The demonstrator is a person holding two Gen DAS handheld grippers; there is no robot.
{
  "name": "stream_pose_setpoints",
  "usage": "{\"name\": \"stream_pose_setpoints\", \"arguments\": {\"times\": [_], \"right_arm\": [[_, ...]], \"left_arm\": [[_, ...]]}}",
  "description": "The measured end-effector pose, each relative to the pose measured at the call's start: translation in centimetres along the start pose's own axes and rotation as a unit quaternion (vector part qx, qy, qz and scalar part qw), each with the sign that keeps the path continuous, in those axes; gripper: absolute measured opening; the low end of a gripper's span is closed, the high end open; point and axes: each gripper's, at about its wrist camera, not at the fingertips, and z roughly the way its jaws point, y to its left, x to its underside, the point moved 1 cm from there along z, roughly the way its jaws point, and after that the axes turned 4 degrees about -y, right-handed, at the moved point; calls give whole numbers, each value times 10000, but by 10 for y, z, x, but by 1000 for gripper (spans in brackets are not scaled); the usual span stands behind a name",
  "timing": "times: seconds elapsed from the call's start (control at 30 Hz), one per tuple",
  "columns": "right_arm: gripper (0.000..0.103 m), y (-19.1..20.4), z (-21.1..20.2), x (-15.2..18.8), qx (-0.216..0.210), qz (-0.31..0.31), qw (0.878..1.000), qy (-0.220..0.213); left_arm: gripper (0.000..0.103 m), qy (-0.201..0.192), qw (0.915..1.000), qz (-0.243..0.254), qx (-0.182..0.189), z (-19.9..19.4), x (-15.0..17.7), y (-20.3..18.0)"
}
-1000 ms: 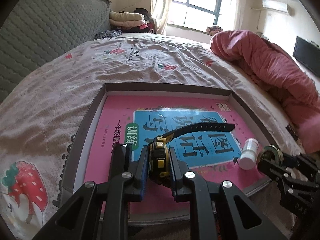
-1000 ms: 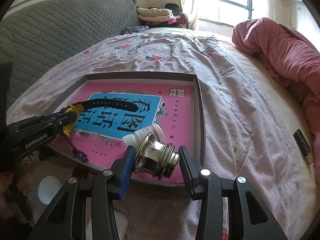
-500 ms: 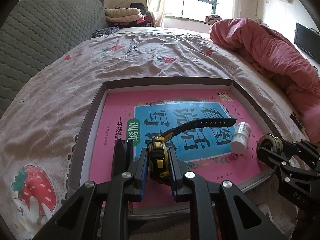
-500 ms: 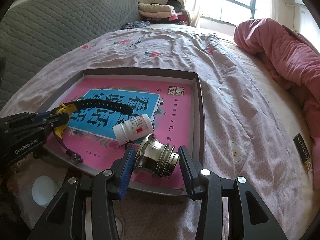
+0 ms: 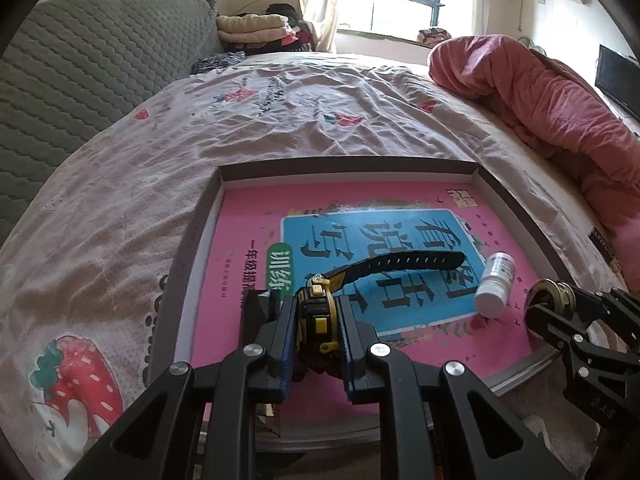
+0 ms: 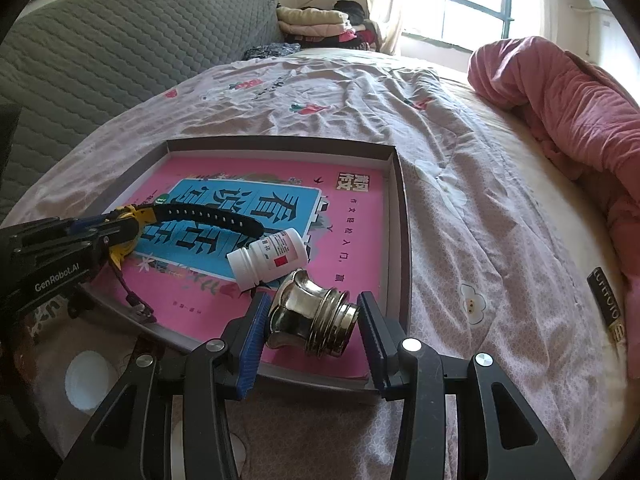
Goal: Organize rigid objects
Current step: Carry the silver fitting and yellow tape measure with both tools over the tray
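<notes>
A shallow grey tray [image 5: 348,170] lies on the bed with a pink and blue book [image 5: 248,232] flat inside it. My left gripper [image 5: 317,308] is shut on a black and yellow wristwatch [image 5: 400,263] over the tray's near left part, its strap pointing right. A white pill bottle [image 5: 494,284] lies on the book. My right gripper [image 6: 314,320] is shut on a shiny bell-shaped metal fitting [image 6: 312,316] just above the tray's near right corner, close to the pill bottle [image 6: 272,256]. The right wrist view also shows the watch [image 6: 208,214] in the left gripper [image 6: 120,232].
A crumpled pink blanket [image 6: 560,92] lies along the bed's right side. A small black item with gold lettering [image 6: 606,304] rests on the sheet right of the tray. A grey quilted headboard [image 6: 120,40] and folded clothes [image 6: 312,20] stand at the far end.
Both grips are unchanged. The views have shifted a little, and the pill bottle now shows more fully to the left of the metal fitting in the right wrist view.
</notes>
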Motion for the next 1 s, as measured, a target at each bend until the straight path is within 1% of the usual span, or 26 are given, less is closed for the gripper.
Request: {"name": "stream_pose_setpoints", "arguments": {"times": [0.17,0.23,0.5,0.6,0.83,1.0], "right_arm": [[46,1,0,0,8,-3,10000,-7],[46,1,0,0,13,-11,10000,-8],[46,1,0,0,12,-6,10000,7],[46,0,0,0,20,-4,10000,8],[47,-1,0,0,13,7,10000,9],[60,2,-7,-3,-16,-62,9999,-115]], "left_arm": [[19,-102,9997,-60,-190,1,0,5],[19,-82,9996,-74,-241,2,1,6],[19,-30,10000,-37,-31,0,2,2],[19,-107,9999,-42,-39,-3,3,1],[19,-109,9999,-82,25,-3,2,2],[19,-128,9997,-171,137,-4,4,5]]}}
